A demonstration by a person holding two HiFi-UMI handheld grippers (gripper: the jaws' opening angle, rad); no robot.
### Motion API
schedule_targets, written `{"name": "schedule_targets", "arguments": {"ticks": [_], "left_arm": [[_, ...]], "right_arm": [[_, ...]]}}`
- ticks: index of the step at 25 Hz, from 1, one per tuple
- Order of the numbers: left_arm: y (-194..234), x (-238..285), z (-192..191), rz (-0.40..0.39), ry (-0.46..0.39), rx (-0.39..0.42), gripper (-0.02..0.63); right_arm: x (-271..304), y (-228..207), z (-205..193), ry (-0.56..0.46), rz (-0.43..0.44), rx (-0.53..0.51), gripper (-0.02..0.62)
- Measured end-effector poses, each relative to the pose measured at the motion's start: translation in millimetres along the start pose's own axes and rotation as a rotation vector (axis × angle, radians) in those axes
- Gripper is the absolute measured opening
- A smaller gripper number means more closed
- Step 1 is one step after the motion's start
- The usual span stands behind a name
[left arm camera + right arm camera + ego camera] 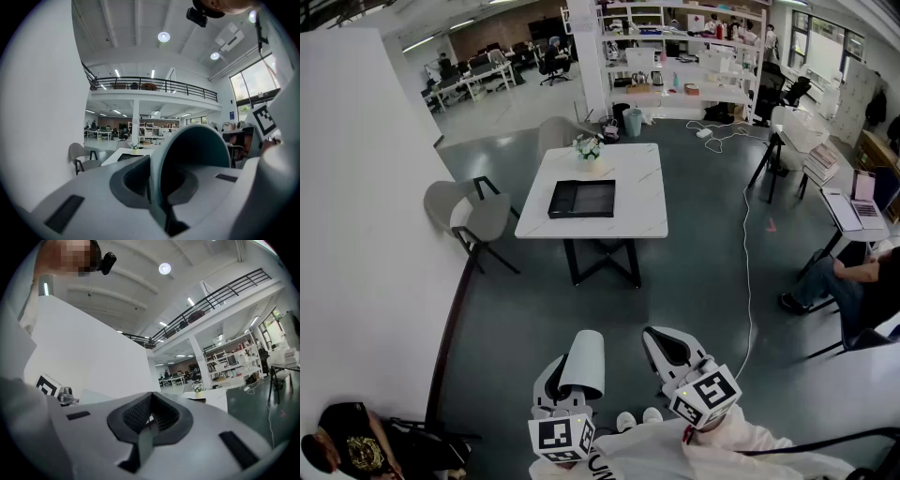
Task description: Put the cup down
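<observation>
In the head view my left gripper (565, 380) is held low in front of me, far short of the white table (642, 202). It is shut on a pale cup (584, 364) that lies on its side with its mouth toward the gripper. In the left gripper view the cup (197, 150) shows its teal inside, and the left gripper (151, 180) clamps one side of the cup's wall between its pads. My right gripper (661, 339) is beside it on the right. In the right gripper view the right gripper (150, 417) has its ribbed pads together with nothing between them.
On the table are a black tray (581, 199) and a small flower vase (588, 148). Grey chairs (473, 214) stand to its left by a white partition (356, 206). A cable (747, 272) runs over the floor. A seated person (853, 281) is at the right, with desks behind.
</observation>
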State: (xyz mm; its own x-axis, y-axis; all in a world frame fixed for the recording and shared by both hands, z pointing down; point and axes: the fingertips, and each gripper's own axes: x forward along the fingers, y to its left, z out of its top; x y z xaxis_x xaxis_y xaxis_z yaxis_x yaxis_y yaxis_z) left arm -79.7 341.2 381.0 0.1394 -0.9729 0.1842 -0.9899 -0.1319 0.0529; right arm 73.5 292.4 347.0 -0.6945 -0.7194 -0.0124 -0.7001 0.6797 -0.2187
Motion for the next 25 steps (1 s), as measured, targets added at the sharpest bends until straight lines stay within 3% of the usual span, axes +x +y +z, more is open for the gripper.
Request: {"name": "schedule_targets", "arguments": {"ticks": [15, 25], "left_arm": [[-5.5, -2.7, -9.1, -0.005, 0.017, -0.013, 0.031], [-16.3, 13.1, -9.3, 0.018, 0.013, -0.009, 0.031]], "right_arm": [[-5.3, -0.5, -11.2, 0.031, -0.004, 0.015, 0.005], [-2.8, -24.5, -8.5, 0.023, 0.014, 0.019, 0.005]]}}
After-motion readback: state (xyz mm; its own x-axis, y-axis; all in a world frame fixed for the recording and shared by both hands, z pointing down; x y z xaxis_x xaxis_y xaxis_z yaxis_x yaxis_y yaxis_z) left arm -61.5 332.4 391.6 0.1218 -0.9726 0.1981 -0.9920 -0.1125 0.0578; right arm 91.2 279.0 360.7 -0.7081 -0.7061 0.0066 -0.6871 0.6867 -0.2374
